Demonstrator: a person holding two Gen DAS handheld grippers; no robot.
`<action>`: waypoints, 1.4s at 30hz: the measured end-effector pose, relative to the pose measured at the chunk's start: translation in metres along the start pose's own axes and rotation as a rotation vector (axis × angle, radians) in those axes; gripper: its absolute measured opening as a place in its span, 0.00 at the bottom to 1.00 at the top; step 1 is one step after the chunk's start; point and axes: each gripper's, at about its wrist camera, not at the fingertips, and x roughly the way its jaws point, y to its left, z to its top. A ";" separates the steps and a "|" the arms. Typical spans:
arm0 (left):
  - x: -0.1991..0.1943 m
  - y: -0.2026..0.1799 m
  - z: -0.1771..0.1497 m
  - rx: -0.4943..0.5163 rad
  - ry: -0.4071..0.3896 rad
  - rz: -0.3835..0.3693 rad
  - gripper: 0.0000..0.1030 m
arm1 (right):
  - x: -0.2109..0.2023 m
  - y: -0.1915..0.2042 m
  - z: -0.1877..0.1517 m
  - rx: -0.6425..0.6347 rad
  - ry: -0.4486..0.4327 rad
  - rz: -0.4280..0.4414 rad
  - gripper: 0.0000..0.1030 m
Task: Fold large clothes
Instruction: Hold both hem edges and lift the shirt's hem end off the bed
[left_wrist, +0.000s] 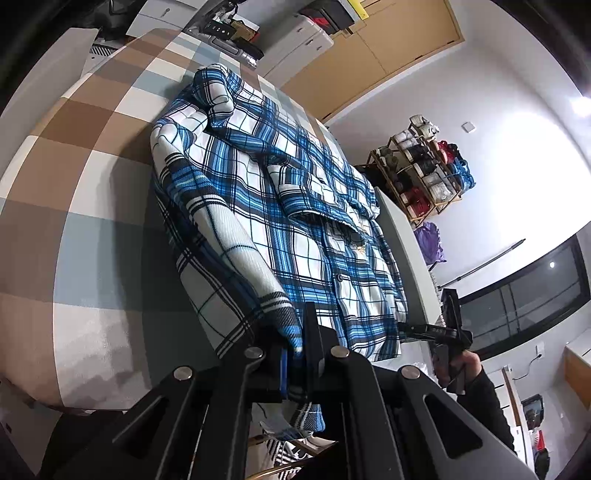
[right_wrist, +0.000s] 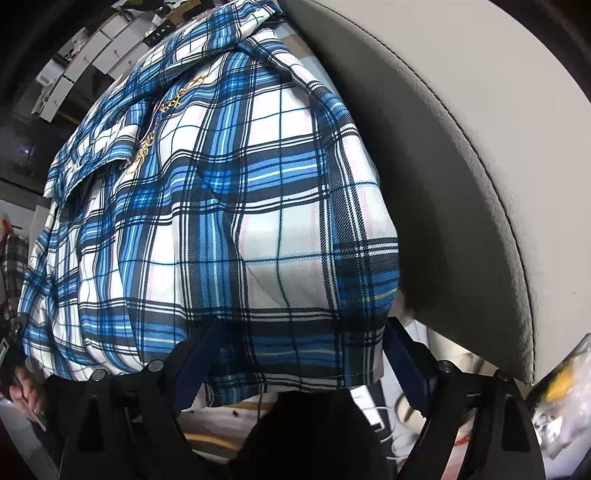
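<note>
Left wrist view: plaid shirt (left_wrist: 280, 206) lies spread on the checked bed (left_wrist: 85, 155), near hem at the edge. Left gripper (left_wrist: 295, 354) jaws are clamped on a hem fold. Right gripper (right_wrist: 295, 339) jaws stand wide, hem corner between them, ungripped, beside a grey headboard (right_wrist: 461, 147)

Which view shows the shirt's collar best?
The left wrist view: the collar lies open mid-frame on the shirt, with both flaps visible. The right wrist view shows only part of the collar at the frame's left, squeezed by the fisheye.
</note>
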 end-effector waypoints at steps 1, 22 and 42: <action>0.000 0.000 0.000 0.001 0.001 -0.001 0.01 | -0.003 0.000 -0.002 -0.013 -0.014 0.006 0.74; 0.007 -0.006 -0.004 0.014 0.017 0.008 0.01 | -0.046 0.002 -0.031 -0.074 -0.122 0.020 0.62; 0.008 -0.008 -0.007 0.000 0.027 -0.010 0.01 | -0.005 -0.054 -0.063 0.226 -0.361 0.263 0.86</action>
